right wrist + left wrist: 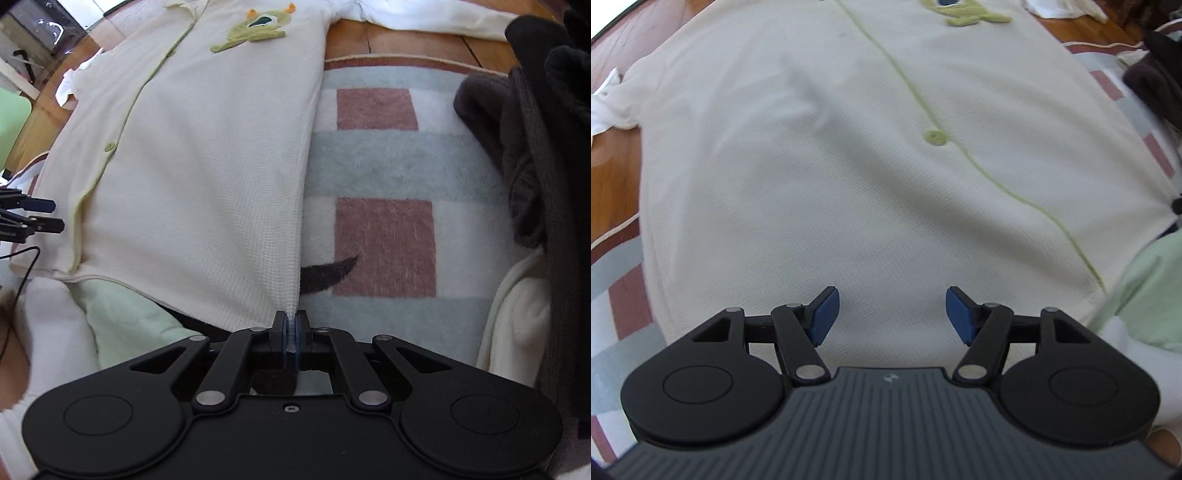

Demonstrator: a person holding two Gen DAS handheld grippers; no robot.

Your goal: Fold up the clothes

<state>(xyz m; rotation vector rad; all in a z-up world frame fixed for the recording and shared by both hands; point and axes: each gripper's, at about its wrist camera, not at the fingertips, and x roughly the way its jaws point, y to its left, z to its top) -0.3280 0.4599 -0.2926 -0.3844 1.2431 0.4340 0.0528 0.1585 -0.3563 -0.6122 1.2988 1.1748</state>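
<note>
Cream button-front top [207, 177] spread flat and face up on a checked blanket [384, 166]. Its long axis runs from the hem, nearest both claws, away to the collar at the far end. A green placket line [916, 92] with one button [934, 137] marks that axis, and a green monster patch [255, 29] sits on the chest.

Right claw [292, 334]: closed on the garment's right side seam at the hem corner, with a ridge of cream knit pinched between the blue pads. The fabric rises straight ahead from the claw.

Left claw [892, 314]: jaws apart, nothing between the blue pads [823, 317]. It points steeply down over the lower front panel, inside the hem and left of the placket. The garment's left edge lies further to the left, well apart from the pads.

Judgement: the coming fold turns on this asymmetry. One hem corner is held; the other is not, so the left claw must first reach an edge.

Open room: bare blanket lies right of the seam. A dark heap of clothes [535, 140] borders it on the far right. Pale green cloth [122, 317] lies just beside the hem. Wooden floor [613, 173] shows beyond the blanket's left edge.
</note>
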